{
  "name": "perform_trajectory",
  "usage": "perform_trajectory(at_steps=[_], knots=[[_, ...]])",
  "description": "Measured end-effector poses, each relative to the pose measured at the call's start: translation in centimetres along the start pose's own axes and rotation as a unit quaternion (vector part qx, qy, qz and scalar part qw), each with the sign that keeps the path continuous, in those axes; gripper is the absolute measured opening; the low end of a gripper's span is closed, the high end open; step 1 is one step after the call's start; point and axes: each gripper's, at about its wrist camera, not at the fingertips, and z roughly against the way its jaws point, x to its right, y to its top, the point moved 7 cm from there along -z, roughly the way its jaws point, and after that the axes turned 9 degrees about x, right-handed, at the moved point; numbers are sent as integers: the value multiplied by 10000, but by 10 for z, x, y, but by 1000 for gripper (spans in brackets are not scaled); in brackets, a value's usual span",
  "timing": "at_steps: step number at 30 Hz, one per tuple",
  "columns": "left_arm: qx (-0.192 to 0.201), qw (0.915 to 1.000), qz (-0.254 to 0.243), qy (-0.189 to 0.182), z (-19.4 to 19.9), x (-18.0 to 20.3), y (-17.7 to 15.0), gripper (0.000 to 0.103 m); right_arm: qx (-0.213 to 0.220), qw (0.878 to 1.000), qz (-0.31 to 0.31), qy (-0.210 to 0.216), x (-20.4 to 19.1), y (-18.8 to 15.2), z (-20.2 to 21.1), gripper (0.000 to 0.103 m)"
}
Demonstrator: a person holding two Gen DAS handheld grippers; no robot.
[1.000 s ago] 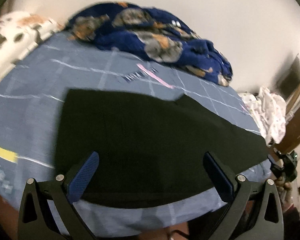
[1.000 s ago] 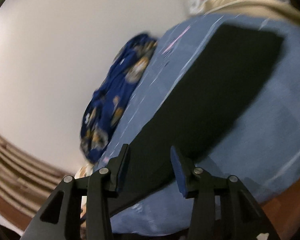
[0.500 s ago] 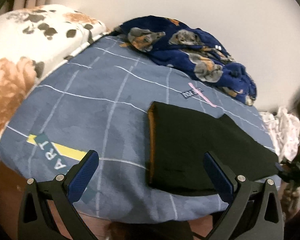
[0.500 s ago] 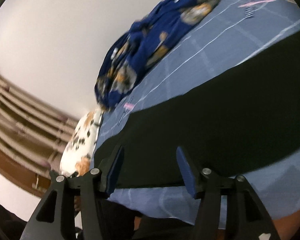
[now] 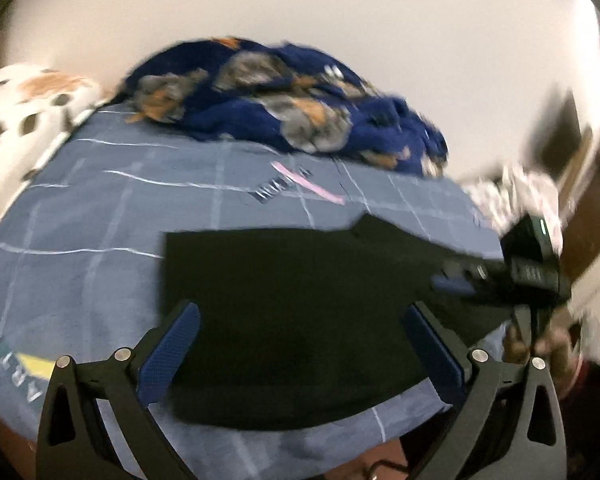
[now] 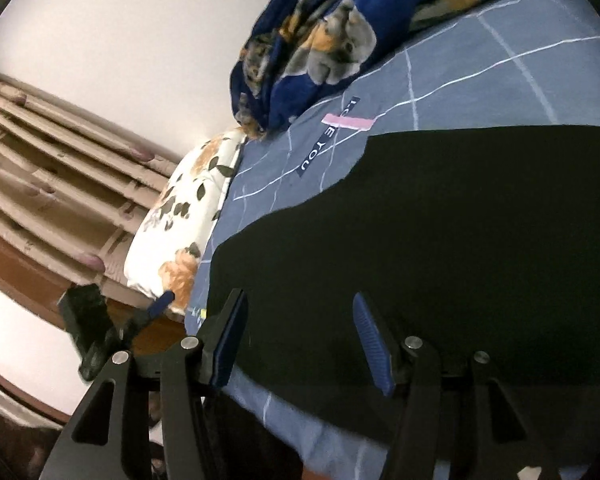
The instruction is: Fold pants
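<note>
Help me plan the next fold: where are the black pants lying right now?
The black pants lie flat on the blue grid bedsheet near its front edge, in both wrist views, in front of the heaped blue blanket.

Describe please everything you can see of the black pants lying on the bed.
The black pants look like soft, matte dark fabric, lying flat and smooth on the blue-grey checked bedsheet, near its front edge. The left end is a straight edge; the far edge has a small step. No wrinkles or details show in the dark cloth. Only the sheet is seen touching them; both grippers stand open above, gripping nothing.
</note>
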Motion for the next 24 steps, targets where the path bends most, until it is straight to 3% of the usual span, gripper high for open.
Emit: perform_trajectory(at_steps=[3,6,9,15,20,24], knots=[[-507,9986,-154,-47,-29,8,-24,101,-73,9995,190,-251,4,19,-20,53],[-800,9968,-1,-58,-39,3,-45,101,-101,9950,698,-708,15,53,-25,53],[-780,9969,75,-60,-41,0,-54,101,-62,9906,1056,-868,23,90,-23,54],[-806,9961,-318,152,-45,5,-62,101,-690,9766,1697,-1125,43,118,-59,54],[-767,9966,-253,168,-43,3,-64,101,-1420,9646,2109,-707,38,99,-85,54],[-756,9962,-358,235,-44,5,-66,102,-1731,9567,2337,-137,20,88,-90,53]])
